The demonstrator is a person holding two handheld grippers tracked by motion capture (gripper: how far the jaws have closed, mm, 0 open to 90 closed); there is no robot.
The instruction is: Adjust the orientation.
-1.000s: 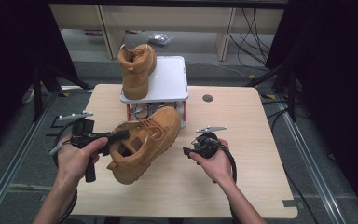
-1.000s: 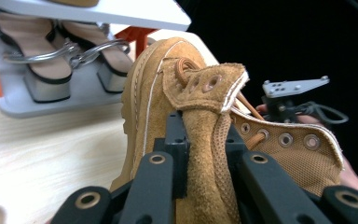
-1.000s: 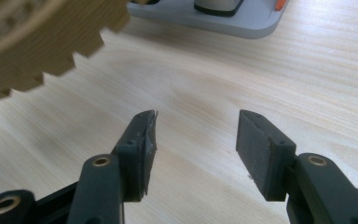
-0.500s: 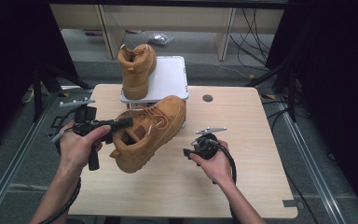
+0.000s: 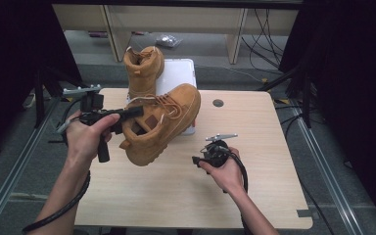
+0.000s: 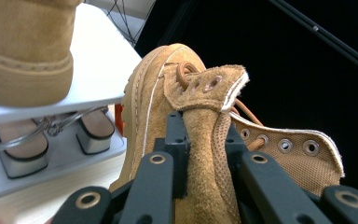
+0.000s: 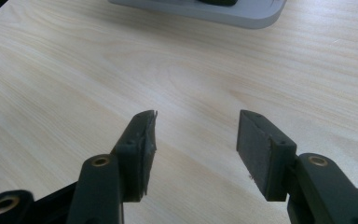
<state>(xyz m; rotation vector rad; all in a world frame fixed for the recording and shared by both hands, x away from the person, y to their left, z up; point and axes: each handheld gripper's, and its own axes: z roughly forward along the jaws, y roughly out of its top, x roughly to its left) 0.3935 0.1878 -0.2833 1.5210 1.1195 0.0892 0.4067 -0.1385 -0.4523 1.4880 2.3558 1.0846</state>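
Note:
A tan suede boot (image 5: pixel 161 122) hangs tilted above the wooden table (image 5: pixel 254 196), toe toward the rack. My left gripper (image 5: pixel 134 113) is shut on the boot's collar flap (image 6: pixel 205 154), whose suede fills the gap between both jaws. A second tan boot (image 5: pixel 142 68) stands upright on the white raised rack (image 5: pixel 178 73) at the table's far edge. My right gripper (image 7: pixel 196 133) is held low over bare wood at the right, its jaws apart with nothing between them; the high view has it at the person's right hand (image 5: pixel 214 152).
The rack's metal legs and lower tray (image 6: pixel 51 144) sit just left of the lifted boot. A round cable hole (image 5: pixel 218 103) lies in the tabletop near the back. Dark curtains flank both sides. Cables trail on the floor behind.
The left gripper has lifted the boot off the table and carried it up toward the rack. The right gripper has stayed where it was.

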